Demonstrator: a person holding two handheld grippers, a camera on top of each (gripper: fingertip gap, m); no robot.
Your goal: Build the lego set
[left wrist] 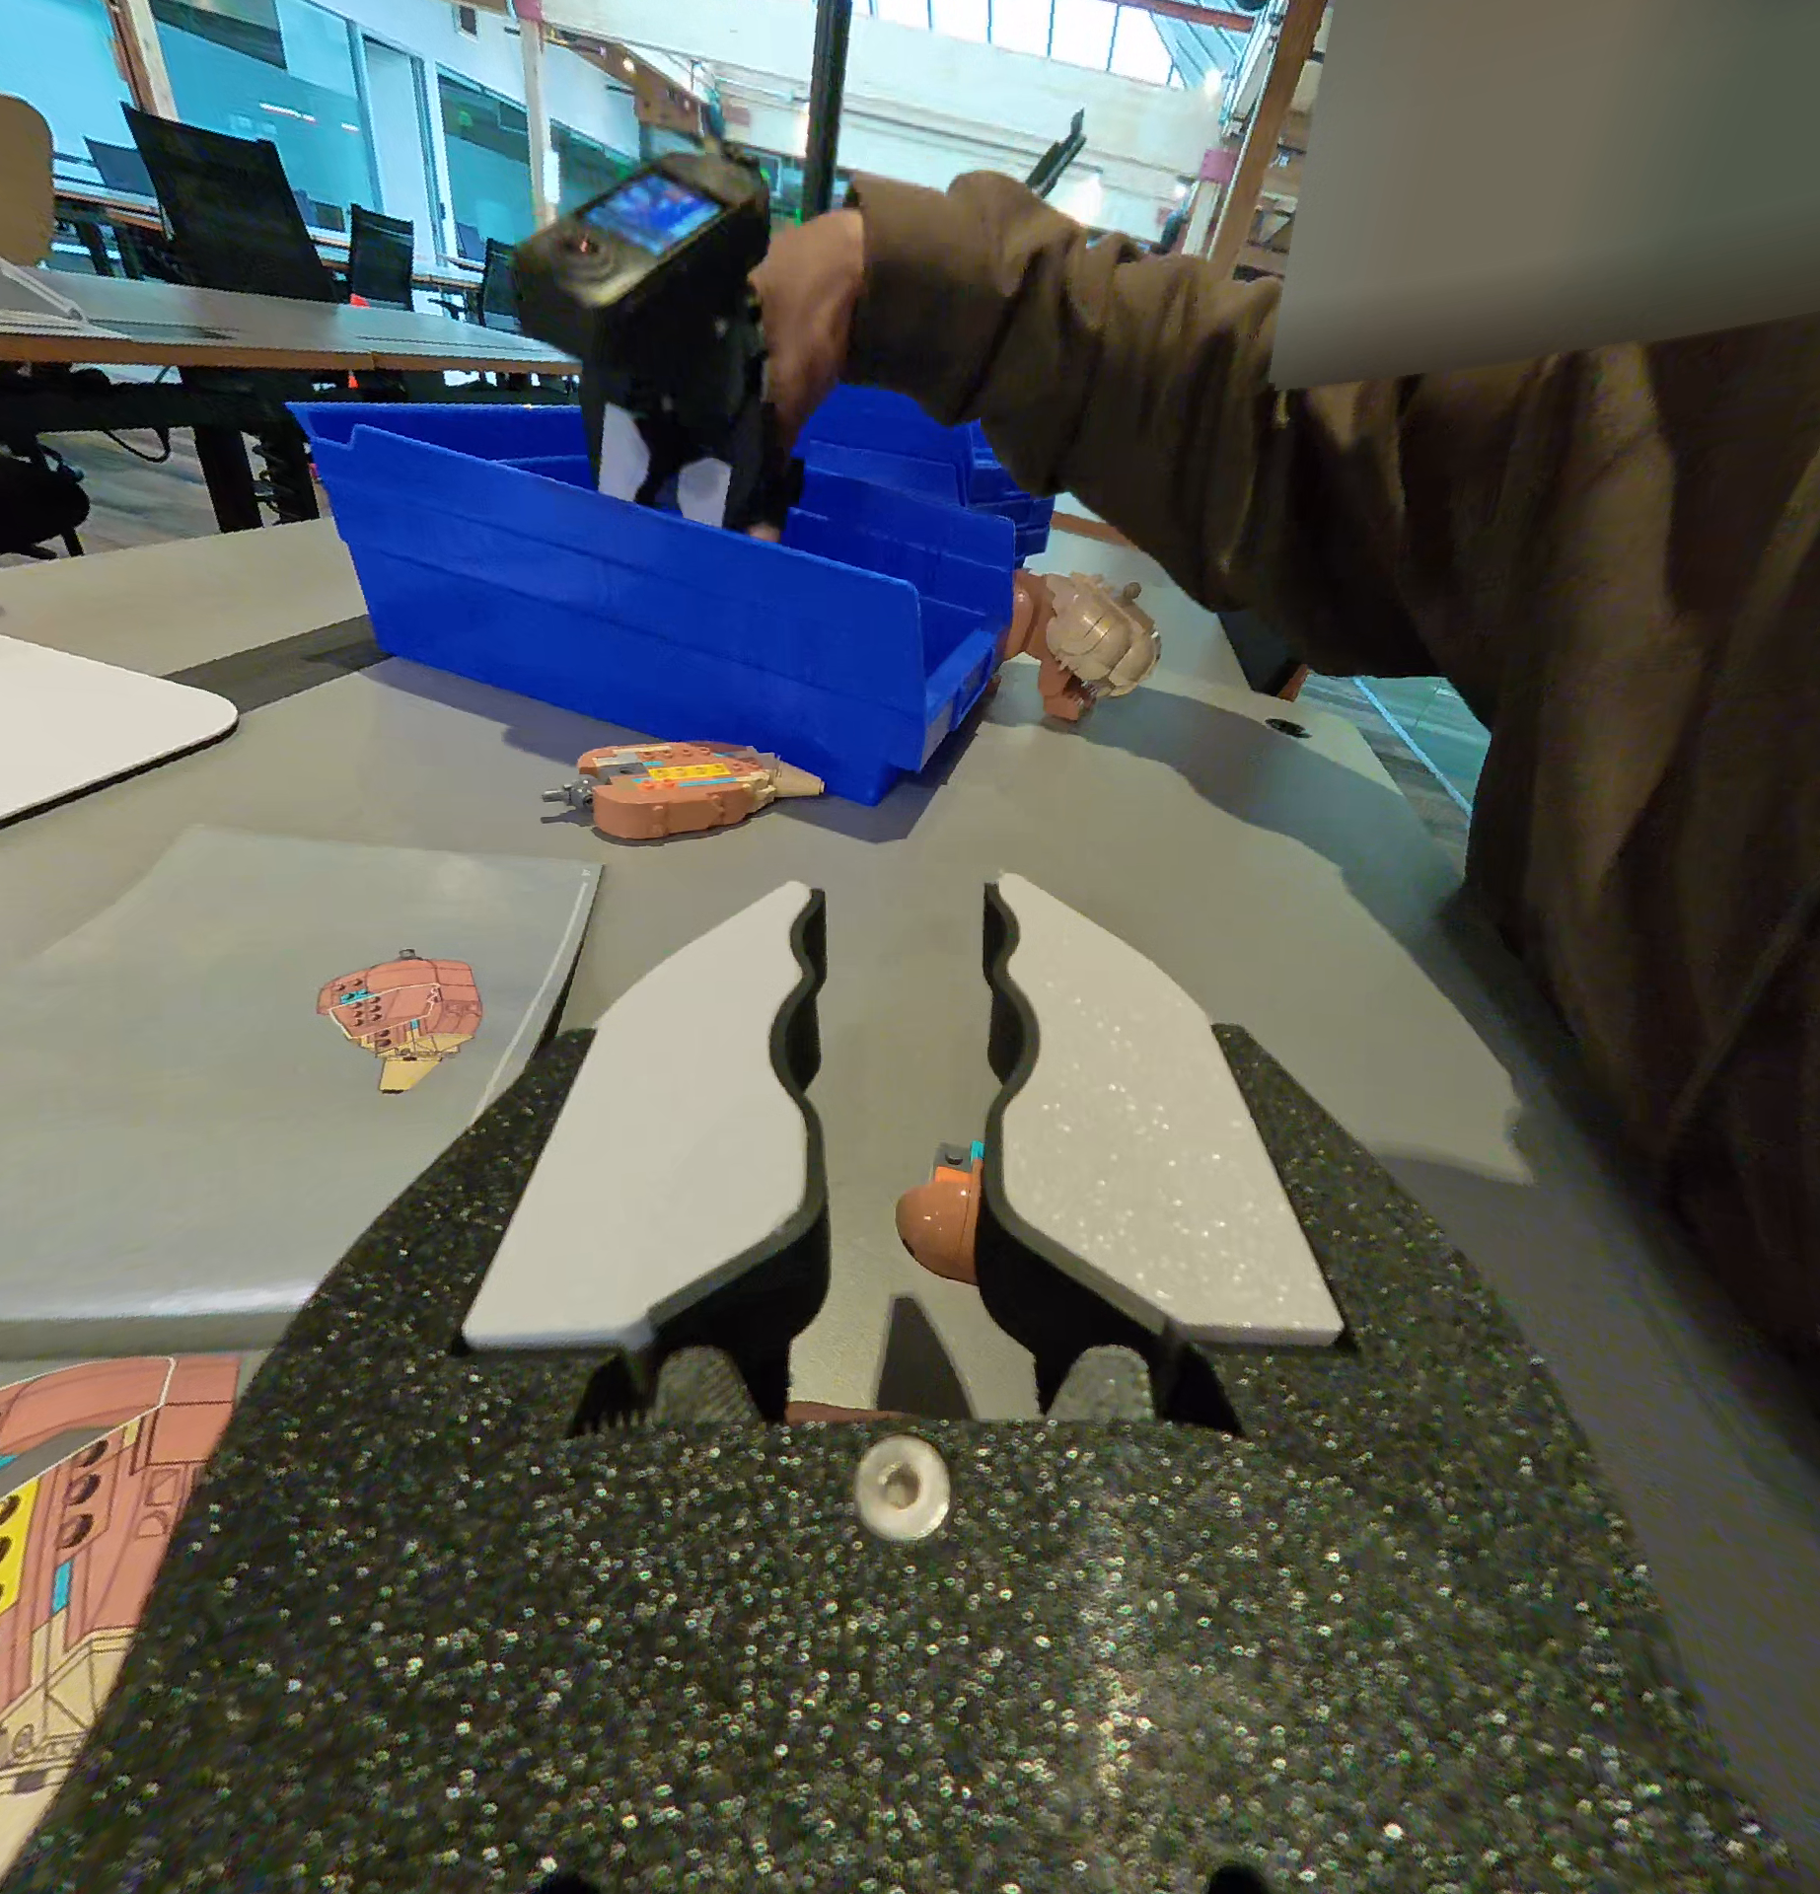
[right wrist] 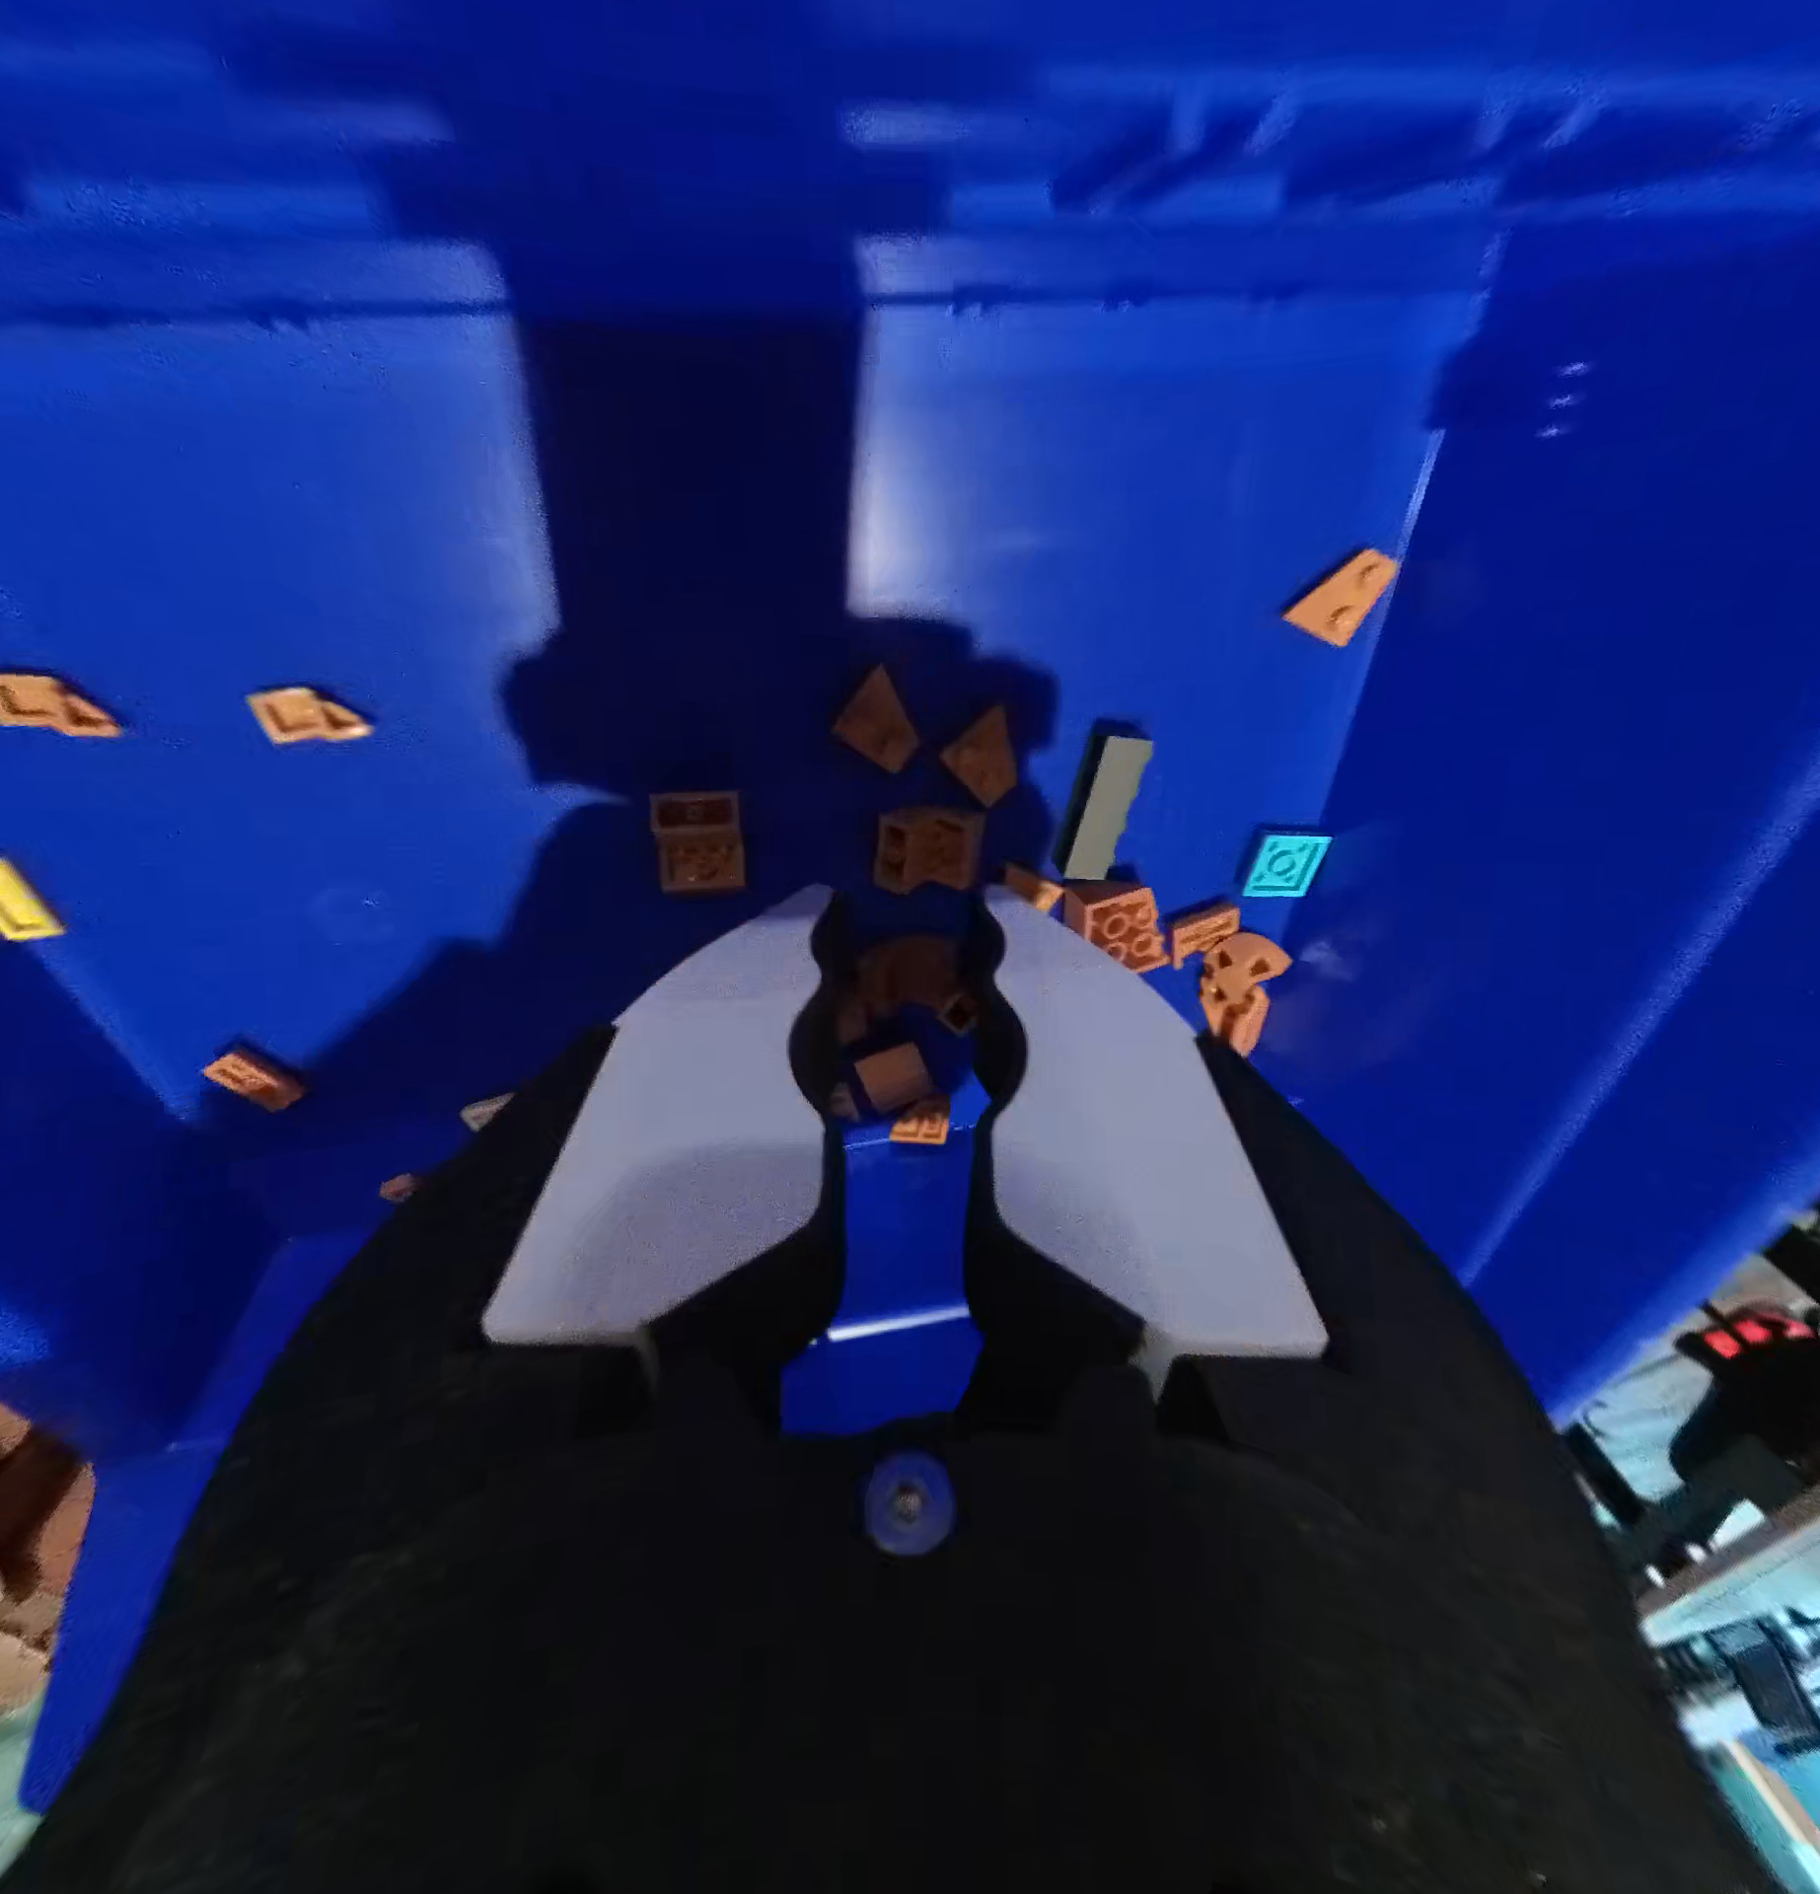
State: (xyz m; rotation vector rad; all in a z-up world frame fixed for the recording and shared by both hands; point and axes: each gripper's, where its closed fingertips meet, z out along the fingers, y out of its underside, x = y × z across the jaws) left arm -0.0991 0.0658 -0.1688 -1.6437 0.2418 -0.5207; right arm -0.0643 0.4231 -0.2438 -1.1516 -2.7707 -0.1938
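My left gripper [left wrist: 905, 902] is open low over the grey table [left wrist: 1141, 799]. A small brown rounded lego piece [left wrist: 941, 1220] lies between its jaws, against the right finger [left wrist: 1121, 1127]. A brown lego sub-assembly [left wrist: 690, 799] with a yellow strip lies ahead, in front of the blue bin [left wrist: 629, 615]. My right gripper [left wrist: 752, 512], held by a hand, reaches down into that bin. In the right wrist view it [right wrist: 905, 907] is open just above the bin floor [right wrist: 270, 512], with loose brown pieces [right wrist: 890, 1076] between its jaws.
Brown bricks [right wrist: 926, 846], a turquoise tile [right wrist: 1285, 866] and a yellow piece [right wrist: 9, 902] lie scattered in the bin. A tan and brown lego model [left wrist: 1090, 646] stands right of the bin. An instruction booklet [left wrist: 270, 1025] and a white board [left wrist: 65, 717] lie at the left. Spacing between my two grippers at the tips: around 35 centimeters. The brown lego sub-assembly [left wrist: 690, 799] is about equally far from each gripper, around 20 centimeters.
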